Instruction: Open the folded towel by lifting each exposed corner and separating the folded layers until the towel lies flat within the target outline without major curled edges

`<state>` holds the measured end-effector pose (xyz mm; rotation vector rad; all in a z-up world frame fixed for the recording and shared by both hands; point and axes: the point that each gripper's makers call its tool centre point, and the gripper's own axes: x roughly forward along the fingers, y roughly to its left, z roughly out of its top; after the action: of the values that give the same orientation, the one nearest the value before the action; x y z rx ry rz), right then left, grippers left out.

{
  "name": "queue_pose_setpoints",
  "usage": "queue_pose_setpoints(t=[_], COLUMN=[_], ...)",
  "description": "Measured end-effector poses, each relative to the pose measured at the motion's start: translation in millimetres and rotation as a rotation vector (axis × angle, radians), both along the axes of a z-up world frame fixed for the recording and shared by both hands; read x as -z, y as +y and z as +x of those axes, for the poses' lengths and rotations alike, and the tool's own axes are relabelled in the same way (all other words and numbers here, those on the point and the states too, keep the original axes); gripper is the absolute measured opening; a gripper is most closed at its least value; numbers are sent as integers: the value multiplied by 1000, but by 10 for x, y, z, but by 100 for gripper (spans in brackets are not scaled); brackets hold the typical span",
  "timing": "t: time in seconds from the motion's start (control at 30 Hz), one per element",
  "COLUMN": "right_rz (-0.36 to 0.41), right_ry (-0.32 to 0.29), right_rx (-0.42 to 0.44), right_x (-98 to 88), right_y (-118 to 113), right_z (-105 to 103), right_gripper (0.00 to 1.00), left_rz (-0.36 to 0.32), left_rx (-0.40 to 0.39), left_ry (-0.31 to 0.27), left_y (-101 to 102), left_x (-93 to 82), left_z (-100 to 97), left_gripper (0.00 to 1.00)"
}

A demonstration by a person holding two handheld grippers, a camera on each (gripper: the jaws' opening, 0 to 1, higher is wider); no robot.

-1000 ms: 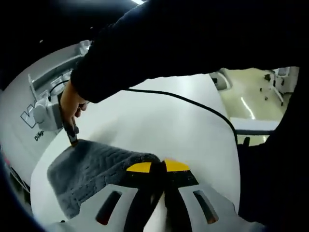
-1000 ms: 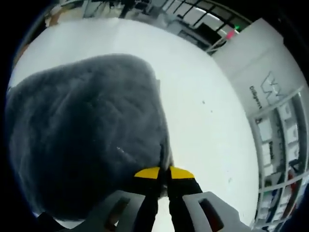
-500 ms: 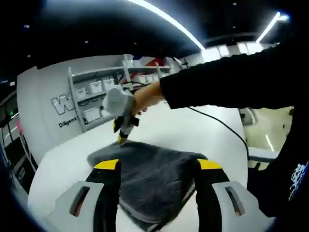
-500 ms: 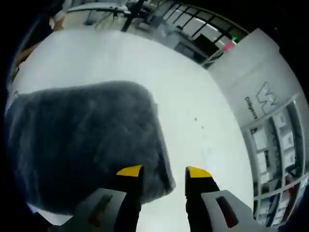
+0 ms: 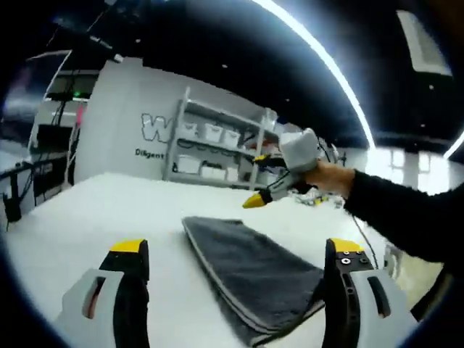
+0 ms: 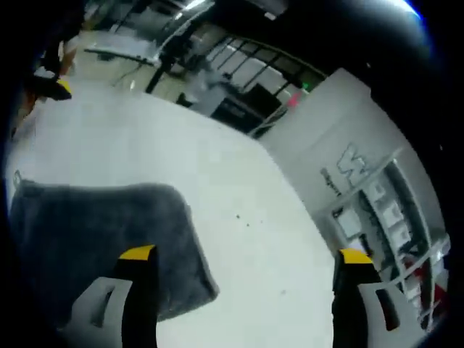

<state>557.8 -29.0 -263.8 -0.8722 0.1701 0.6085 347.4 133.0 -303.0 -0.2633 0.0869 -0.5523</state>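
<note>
A grey towel point(image 5: 250, 272) lies folded on the white tabletop point(image 5: 87, 210), layers stacked, so unfolding appears unstarted. The left gripper point(image 5: 232, 254) hovers near it, jaws wide apart. The right gripper point(image 6: 243, 257), also spread, has the towel at its 9 o'clock.

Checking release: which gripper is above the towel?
The right gripper, open, hovers above the grey towel's far edge; the left gripper sits back at the near side.

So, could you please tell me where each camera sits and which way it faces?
Left gripper view: rides the open left gripper, low over the white table, facing the folded grey towel, shelves, right gripper, a dark sleeve.
Right gripper view: rides the open right gripper, higher, looking down.
Shared: towel, table, shelves.
</note>
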Motion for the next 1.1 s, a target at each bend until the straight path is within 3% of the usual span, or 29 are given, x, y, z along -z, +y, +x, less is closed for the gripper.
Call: queue_pose_setpoints(t=[0.07,0.1,0.17,0.3,0.47,0.63,0.77,0.97,1.1], right_rz=[26,48,84,91,109,92,62,35,9], right_ry=[-13,-18,-18,-21,-28,-46,-59,-80,-75], right_rx=[7,10,7,13,-9,-49,-92,-138,-157], right_x=[-71,-118,-182,-218,-296,-405,-518,-642,-604], right_y=[-32,-52,-71,-122,-115,-14,135,279,366], right_z=[-46,-75,-127,-180,-281,-323,-367,-471,-519], right_gripper=[100,100,100,100,100,100,100,100,100], left_rz=[-104,-219,-258,-216,-236,-322,-300,-315,-320], left_rx=[35,65,82,98,98,39,18,30,19], left_ry=[41,93,131,161,196,252,303,359,373], left_y=[-40,-86,-132,-269,-368,-468,-678,-759,-729], left_x=[-3,15,76,215,274,297,362,441,494], left_z=[-33,-66,-92,-148,-213,-250,-303,-334,-366], left_gripper=[96,96,94,92,93,93,100,100,100])
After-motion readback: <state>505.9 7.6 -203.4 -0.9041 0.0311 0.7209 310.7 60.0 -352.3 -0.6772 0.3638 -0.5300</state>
